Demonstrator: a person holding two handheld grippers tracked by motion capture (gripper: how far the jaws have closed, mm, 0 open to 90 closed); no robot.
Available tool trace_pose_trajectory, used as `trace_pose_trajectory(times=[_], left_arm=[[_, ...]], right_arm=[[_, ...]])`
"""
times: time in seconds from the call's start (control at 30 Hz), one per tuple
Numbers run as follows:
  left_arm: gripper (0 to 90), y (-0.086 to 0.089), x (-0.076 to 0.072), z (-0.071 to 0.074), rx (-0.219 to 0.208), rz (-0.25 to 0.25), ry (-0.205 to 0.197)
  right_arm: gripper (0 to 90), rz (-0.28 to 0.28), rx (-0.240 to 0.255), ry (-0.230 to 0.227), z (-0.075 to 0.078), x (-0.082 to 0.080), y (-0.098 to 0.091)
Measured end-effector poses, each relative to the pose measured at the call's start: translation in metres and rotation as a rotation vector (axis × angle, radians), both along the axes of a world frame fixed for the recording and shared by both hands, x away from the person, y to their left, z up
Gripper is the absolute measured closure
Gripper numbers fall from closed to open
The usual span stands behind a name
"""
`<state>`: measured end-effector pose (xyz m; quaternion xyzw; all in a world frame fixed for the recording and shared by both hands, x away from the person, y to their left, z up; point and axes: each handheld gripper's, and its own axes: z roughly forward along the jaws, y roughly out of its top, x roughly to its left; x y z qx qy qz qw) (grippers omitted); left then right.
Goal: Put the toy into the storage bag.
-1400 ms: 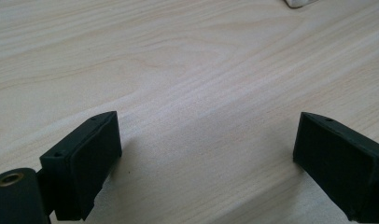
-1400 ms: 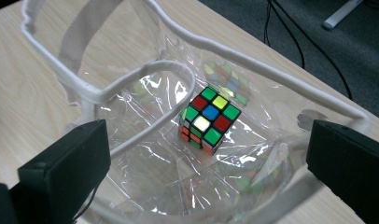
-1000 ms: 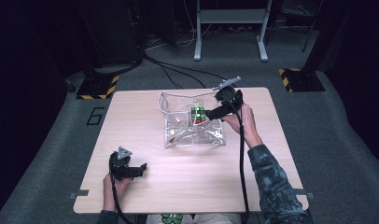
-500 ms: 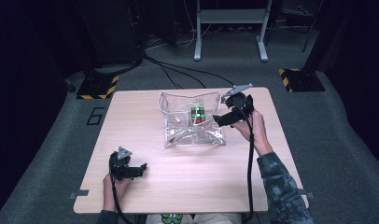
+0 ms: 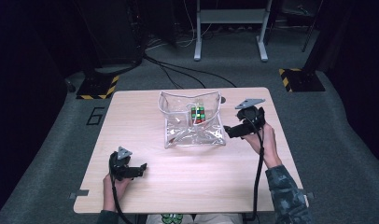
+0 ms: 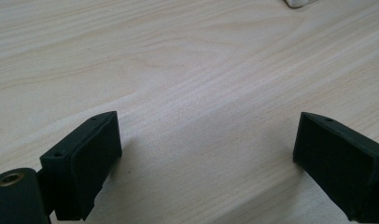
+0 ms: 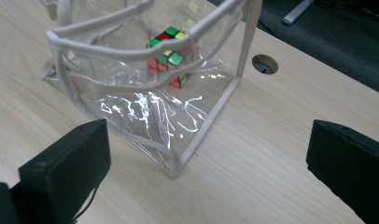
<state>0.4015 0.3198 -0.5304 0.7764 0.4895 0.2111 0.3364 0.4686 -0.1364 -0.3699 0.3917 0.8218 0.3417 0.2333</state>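
Now our right hand-held gripper point(image 5: 230, 131) has drawn back from the clear bag point(image 5: 192, 135) to just beside its right edge, jaws apart and empty. Inside stays the puzzle cube point(image 5: 197, 114), glare blurring its lower faces. Near the table's point(image 5: 145, 107) front edge, our left hand-held gripper point(image 5: 140, 168) keeps resting, jaws apart.

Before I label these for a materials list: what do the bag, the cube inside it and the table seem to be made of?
Bag: clear, glossy soft plastic, likely vinyl; it creases and glints, with pale piped edges. Cube: seemingly hard plastic with shiny coloured tiles. Table: light wood-grain top, matte; real wood or laminate, I cannot tell.
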Motion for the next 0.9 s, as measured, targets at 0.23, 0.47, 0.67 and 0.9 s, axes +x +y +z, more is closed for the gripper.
trace_pose_trajectory(times=[0.23, 0.47, 0.67, 0.9], left_arm=[[7.3, 0.0, 0.0, 0.0, 0.0, 0.0, 0.0], [7.3, 0.0, 0.0, 0.0, 0.0, 0.0, 0.0], [7.3, 0.0, 0.0, 0.0, 0.0, 0.0, 0.0], [7.3, 0.0, 0.0, 0.0, 0.0, 0.0, 0.0]], right_arm=[[0.0, -0.056, 0.003, 0.005, -0.015, -0.01, -0.017], [0.0, -0.092, 0.002, 0.016, -0.029, -0.019, -0.031], [0.0, -0.126, 0.005, 0.016, -0.039, -0.026, -0.044], [0.0, -0.166, 0.0, 0.019, -0.051, -0.034, -0.057]])
